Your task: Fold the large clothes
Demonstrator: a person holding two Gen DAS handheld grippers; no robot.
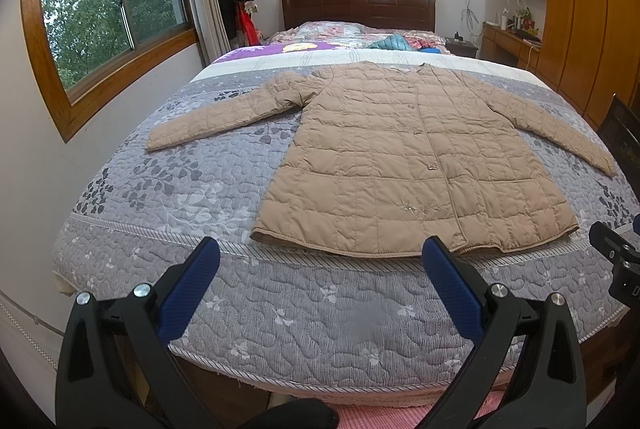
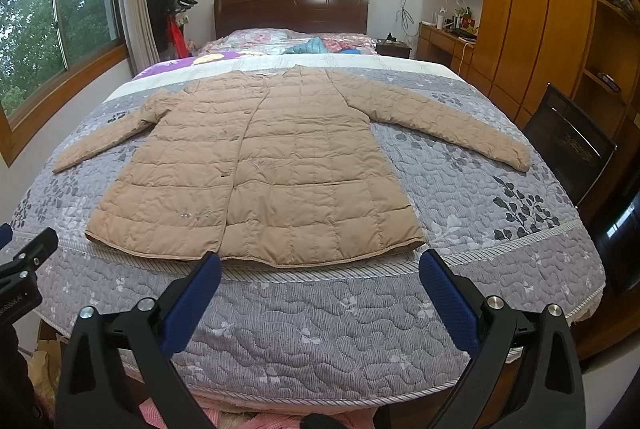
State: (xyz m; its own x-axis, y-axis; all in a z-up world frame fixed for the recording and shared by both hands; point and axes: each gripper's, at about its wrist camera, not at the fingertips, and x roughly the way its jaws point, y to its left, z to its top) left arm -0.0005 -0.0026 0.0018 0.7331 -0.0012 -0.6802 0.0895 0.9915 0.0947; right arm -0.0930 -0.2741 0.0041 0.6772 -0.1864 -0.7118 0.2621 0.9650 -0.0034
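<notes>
1. Tan quilted fabric: a long padded coat [image 1: 404,165] lies flat and face up on the bed [image 1: 280,309], front closed with buttons down the middle, collar toward the headboard [image 1: 358,7] and hem toward the foot of the bed.
2. Both sleeves are spread out to the sides, angled down and away from the body of the coat, resting on the grey leaf-patterned bedspread [image 2: 500,197].
3. The hem lies just short of the striped band that runs across the bedspread near the foot edge.
4. The left tongs [image 1: 320,257] hang above the foot of the bed, spread wide, with nothing between the blue pads [image 1: 188,293]; the right-hand pad tip overlaps the hem in the left wrist view, though contact cannot be told.
5. The right tongs [image 2: 320,265] are also spread wide and hold nothing, poised near the hem without clear contact.
6. Each camera catches part of the other tool at the edge of its view.
7. Past the coat, a teal garment [image 1: 390,42] lies among floral bedding by the headboard.
8. A coat stand [image 2: 170,9] stands in the corner between two windows; a wooden wardrobe [image 2: 520,9] lines the opposite wall.
</notes>
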